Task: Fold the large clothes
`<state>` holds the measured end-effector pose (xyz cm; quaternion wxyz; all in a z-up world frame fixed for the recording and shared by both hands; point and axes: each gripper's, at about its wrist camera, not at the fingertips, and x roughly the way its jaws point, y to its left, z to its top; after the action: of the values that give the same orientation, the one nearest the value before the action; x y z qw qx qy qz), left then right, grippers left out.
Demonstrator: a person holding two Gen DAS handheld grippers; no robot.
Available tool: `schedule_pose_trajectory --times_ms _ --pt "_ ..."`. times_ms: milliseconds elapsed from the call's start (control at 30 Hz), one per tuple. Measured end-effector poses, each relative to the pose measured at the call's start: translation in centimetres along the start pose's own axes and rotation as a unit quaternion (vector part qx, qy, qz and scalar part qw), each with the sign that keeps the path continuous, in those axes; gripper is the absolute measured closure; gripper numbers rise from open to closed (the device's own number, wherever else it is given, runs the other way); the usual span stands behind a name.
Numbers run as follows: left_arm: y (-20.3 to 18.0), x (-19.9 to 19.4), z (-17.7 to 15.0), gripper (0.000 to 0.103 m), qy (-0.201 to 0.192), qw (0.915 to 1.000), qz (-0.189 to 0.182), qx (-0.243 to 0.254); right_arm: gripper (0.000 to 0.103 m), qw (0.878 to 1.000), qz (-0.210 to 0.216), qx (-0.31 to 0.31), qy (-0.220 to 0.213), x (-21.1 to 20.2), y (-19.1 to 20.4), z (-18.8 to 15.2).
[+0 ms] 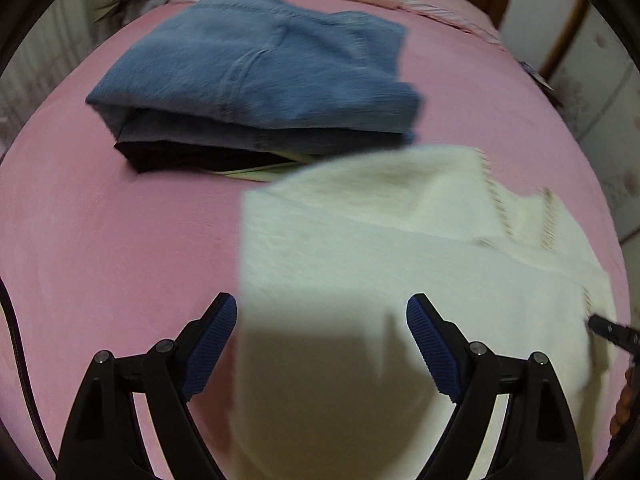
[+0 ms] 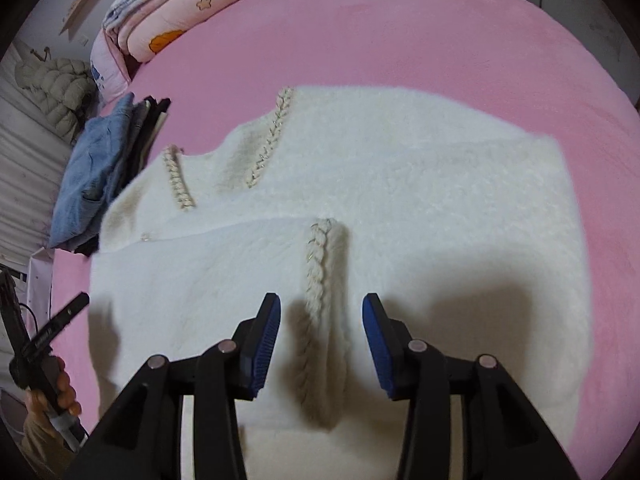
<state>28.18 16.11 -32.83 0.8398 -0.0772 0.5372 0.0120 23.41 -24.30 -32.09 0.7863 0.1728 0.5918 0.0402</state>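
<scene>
I saw the left view motion-blurred: jeans (image 1: 256, 76) soft at 11 o'clock. The white sweater (image 1: 360, 260) ran off frame at 6 o'clock.

One white fluffy garment (image 2: 400, 184) is lying on one pink bed (image 2: 400, 32), showing three braided trim strips (image 2: 318, 264). One pile of folded clothes (image 1: 256, 92) is sitting beside it: one blue denim piece on top, at least two darker layers showing under it, exact count unclear. Two claws are showing, the left claw (image 1: 322, 344) and the right claw (image 2: 322, 344). One patterned pink quilt (image 2: 180, 12) is lying at the bed's head, and one puffy grey jacket (image 2: 56, 92) is hanging behind.
</scene>
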Motion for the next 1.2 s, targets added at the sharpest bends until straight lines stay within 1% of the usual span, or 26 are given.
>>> schedule_pose_trajectory --times_ms 67,133,167,200,233,267,300,333,367,400,467,567,633,700,767,800,833,867,933,967,1000,1033,1100,1167,1200 --pt "1.5 2.2 0.4 0.017 0.016 0.9996 -0.001 -0.022 0.060 1.000 -0.001 0.001 0.010 1.7 -0.2 0.6" --pt "2.5 3.7 0.4 0.020 0.032 0.9984 -0.014 -0.044 0.059 1.000 0.009 0.003 0.004 2.4 -0.2 0.7" --pt "2.8 4.2 0.3 0.030 0.035 0.9974 -0.028 -0.055 0.068 1.000 0.016 -0.001 -0.004 2.4 0.0 0.7" --pt "3.1 4.4 0.2 0.042 0.035 0.9964 -0.041 -0.065 0.078 1.000 0.020 -0.013 -0.005 2.5 0.4 0.6" --pt "3.2 4.5 0.1 0.048 0.033 0.9962 -0.042 -0.070 0.087 1.000 0.014 -0.023 -0.003 2.5 0.8 0.6" --pt "3.2 4.1 0.1 0.062 0.026 0.9966 -0.031 -0.072 0.089 0.999 0.008 -0.035 -0.006 2.4 1.2 0.4" --pt "3.2 3.7 0.1 0.079 0.020 0.9970 -0.020 -0.072 0.089 0.999 0.000 -0.049 -0.013 2.0 1.7 0.3" --pt "3.2 3.0 0.0 0.086 0.010 0.9973 -0.013 -0.072 0.090 0.998 -0.003 -0.056 -0.019 1.6 2.0 0.3" --pt "3.2 2.2 -0.1 0.090 -0.002 0.9972 -0.015 -0.073 0.090 0.998 -0.002 -0.059 -0.028 0.9 2.2 0.4" --pt "3.1 1.3 -0.2 0.091 -0.016 0.9971 -0.016 -0.073 0.090 0.997 0.004 -0.060 -0.042 -0.1 2.3 0.6" --pt "2.8 0.0 -0.5 0.091 -0.038 0.9970 -0.012 -0.066 0.090 0.995 0.008 -0.067 -0.069 -1.5 2.9 1.2" --pt "2.5 -0.7 -0.8 0.091 -0.062 0.9965 0.000 -0.056 0.090 0.989 -0.013 -0.095 -0.111 -2.4 3.8 2.3" --pt "2.6 0.0 -0.8 0.091 -0.060 0.9966 0.016 -0.054 0.090 0.990 -0.022 -0.091 -0.103 -1.2 3.7 3.1" --pt "2.5 0.9 -1.3 0.090 -0.051 0.9966 0.032 -0.056 0.089 0.994 -0.029 -0.074 -0.072 1.4 2.8 3.4" --pt "1.8 2.2 -1.8 0.086 -0.043 0.9968 0.052 -0.042 0.086 0.996 -0.038 -0.066 -0.043 3.6 2.2 3.3" --pt "1.5 2.4 -1.9 0.083 -0.045 0.9965 0.062 -0.032 0.085 0.996 -0.036 -0.061 -0.045 3.8 1.9 3.2" --pt "1.1 2.2 -2.0 0.081 -0.046 0.9960 0.074 -0.019 0.081 0.997 -0.034 -0.058 -0.047 3.6 1.9 3.2" --pt "0.8 1.9 -1.9 0.077 -0.044 0.9953 0.085 -0.008 0.079 0.997 -0.037 -0.054 -0.043 3.3 1.9 3.3" --pt "0.2 1.0 -1.8 0.068 -0.036 0.9945 0.098 -0.001 0.078 0.997 -0.055 -0.048 -0.041 2.1 2.0 3.0" --pt "0.0 0.1 -1.8 0.060 -0.033 0.9945 0.100 -0.003 0.078 0.996 -0.065 -0.049 -0.047 1.3 2.1 2.7" --pt "-0.5 -0.8 -1.8 0.055 -0.040 0.9943 0.099 -0.006 0.078 0.994 -0.071 -0.054 -0.060 0.1 2.4 2.2" --pt "-1.1 -2.1 -2.0 0.053 -0.054 0.9942 0.092 -0.011 0.078 0.993 -0.071 -0.060 -0.067 -0.7 2.7 1.7" --pt "-2.7 -4.6 -2.9 0.047 -0.082 0.9942 0.069 -0.014 0.078 0.991 -0.062 -0.079 -0.085 -2.5 4.1 0.3" --pt "-4.8 -6.6 -4.3 0.045 -0.100 0.9939 0.043 -0.015 0.078 0.990 -0.047 -0.093 -0.098 -3.4 5.5 -0.6" --pt "-6.0 -6.7 -4.8 0.045 -0.103 0.9941 0.033 -0.012 0.078 0.989 -0.029 -0.102 -0.104 -3.6 6.6 -1.2"
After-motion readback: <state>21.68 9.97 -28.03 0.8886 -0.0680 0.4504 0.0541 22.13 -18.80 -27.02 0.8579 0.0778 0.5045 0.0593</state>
